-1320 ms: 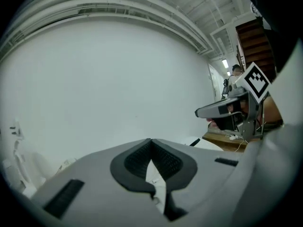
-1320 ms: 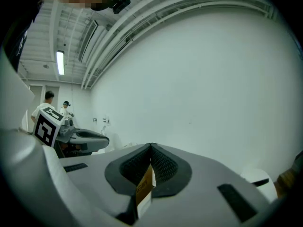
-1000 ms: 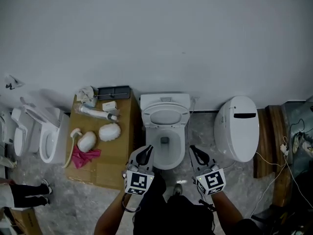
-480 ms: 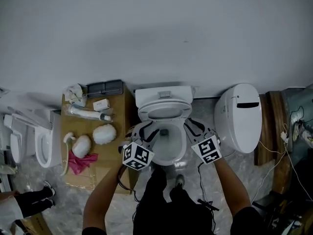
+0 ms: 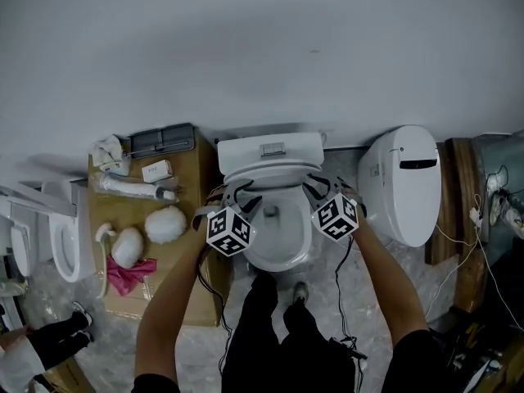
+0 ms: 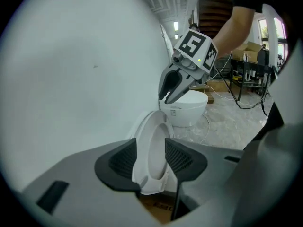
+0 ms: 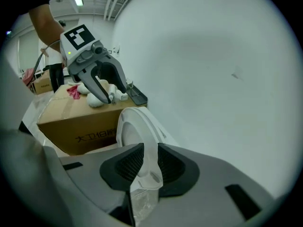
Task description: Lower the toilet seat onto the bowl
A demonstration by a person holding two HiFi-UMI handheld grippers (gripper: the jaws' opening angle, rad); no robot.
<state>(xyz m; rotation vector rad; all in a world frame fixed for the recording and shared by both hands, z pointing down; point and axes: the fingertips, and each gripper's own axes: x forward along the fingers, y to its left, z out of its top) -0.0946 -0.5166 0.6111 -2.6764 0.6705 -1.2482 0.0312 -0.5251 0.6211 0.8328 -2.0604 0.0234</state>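
Note:
The white toilet seat (image 5: pixel 270 173) stands raised against the tank (image 5: pixel 270 147), above the open bowl (image 5: pixel 274 248). My left gripper (image 5: pixel 237 195) is at the seat's left side. In the left gripper view the seat's rim (image 6: pixel 152 131) passes between the wide-open left gripper (image 6: pixel 150 158), whose jaws have just been opening. My right gripper (image 5: pixel 324 189) is at the seat's right side. In the right gripper view the rim (image 7: pixel 132 126) lies in the narrow gap of the right gripper (image 7: pixel 144 164), the pads close beside it, not clearly pressing.
A cardboard box (image 5: pixel 176 252) left of the toilet carries white objects and a pink cloth (image 5: pixel 131 273). A closed white toilet (image 5: pixel 405 182) stands at the right, another toilet (image 5: pixel 57 236) at far left. The wall is right behind the tank. Cables trail on the floor.
Both grippers have moved from in front of the bowl up to the two sides of the raised seat, and their jaws have opened. The seat still stands upright.

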